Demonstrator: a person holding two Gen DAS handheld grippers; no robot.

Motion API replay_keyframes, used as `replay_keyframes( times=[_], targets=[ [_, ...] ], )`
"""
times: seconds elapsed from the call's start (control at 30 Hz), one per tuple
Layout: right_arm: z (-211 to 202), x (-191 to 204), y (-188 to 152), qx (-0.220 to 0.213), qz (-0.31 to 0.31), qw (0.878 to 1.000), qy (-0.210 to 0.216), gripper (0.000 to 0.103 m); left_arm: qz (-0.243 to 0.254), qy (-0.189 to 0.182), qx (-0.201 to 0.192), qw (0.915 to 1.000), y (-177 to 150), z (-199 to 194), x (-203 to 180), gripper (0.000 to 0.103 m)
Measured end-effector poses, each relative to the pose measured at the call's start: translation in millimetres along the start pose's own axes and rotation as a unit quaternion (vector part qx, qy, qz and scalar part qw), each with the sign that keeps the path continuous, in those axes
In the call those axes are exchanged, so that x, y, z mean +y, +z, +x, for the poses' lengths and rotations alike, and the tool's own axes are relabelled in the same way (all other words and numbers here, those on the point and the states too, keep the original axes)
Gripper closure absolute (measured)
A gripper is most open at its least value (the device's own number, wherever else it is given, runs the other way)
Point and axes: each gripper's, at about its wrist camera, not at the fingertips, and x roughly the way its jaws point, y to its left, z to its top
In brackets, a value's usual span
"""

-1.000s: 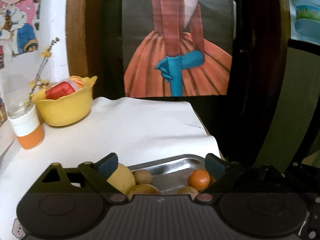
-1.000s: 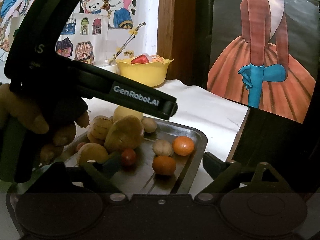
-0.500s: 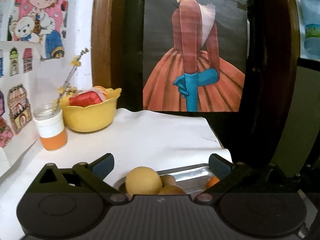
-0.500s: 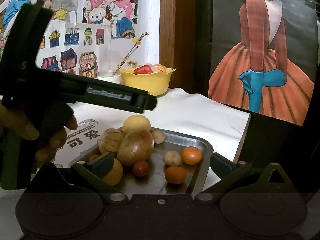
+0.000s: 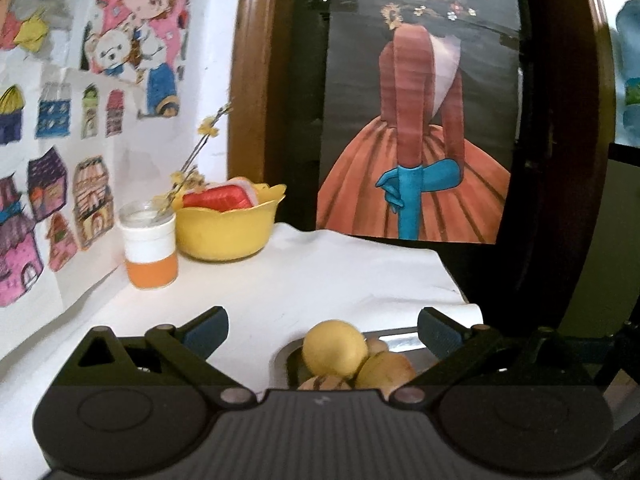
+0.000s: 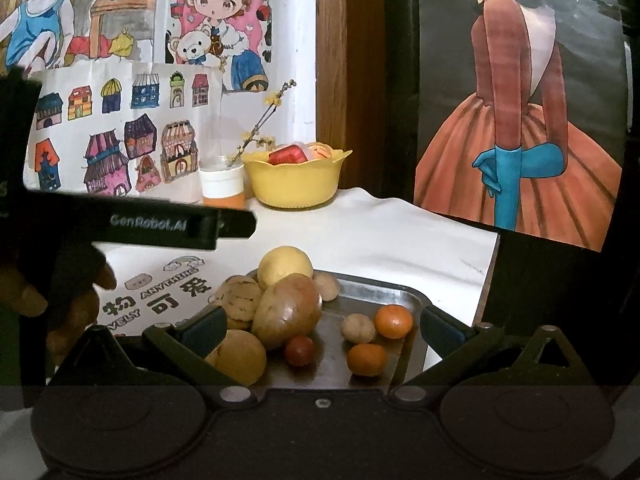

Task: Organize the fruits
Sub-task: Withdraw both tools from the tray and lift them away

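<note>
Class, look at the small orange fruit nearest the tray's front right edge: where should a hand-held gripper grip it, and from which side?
Grip the small orange fruit across its round middle, coming from above. It sits apart from its neighbours on the metal tray, so both fingers would likely fit either side; the raised tray rim hinders a low approach.

A table covered with a white cloth [image 6: 372, 232] carries everything. Between the right gripper's spread fingers lies a metal tray [image 6: 384, 292] of fruit, at the cloth's near edge. Far beyond the fingertips, by the wall, a yellow bowl [image 6: 296, 184] stands just beside a white-and-orange jar [image 6: 222, 190].
</note>
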Motion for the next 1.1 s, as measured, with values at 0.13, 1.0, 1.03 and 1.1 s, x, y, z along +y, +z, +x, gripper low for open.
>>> replay_keyframes(
  times=[0.13,1.0,1.03,1.1],
  targets=[
    [-2.9,4.8,2.1,-0.004,0.003,1.0,-0.004,0.001,-0.015,0.0,0.008,0.9999,-4.7,-6.0,8.8,0.0],
    [-34.4,39.8,8.3,-0.022,0.003,1.0,-0.014,0.001,-0.049,0.032,0.004,0.9983,-26.2,-63.0,44.1,0.0],
    [-35.7,40.9,8.2,-0.022,0.003,1.0,-0.015,0.001,-0.05,0.032,0.003,0.9982,-26.0,-65.0,45.0,0.0],
    [-38.0,44.2,8.3,-0.023,0.002,1.0,-0.016,0.001,-0.052,0.032,0.002,0.9981,-26.4,-69.2,46.3,0.0]
  ],
)
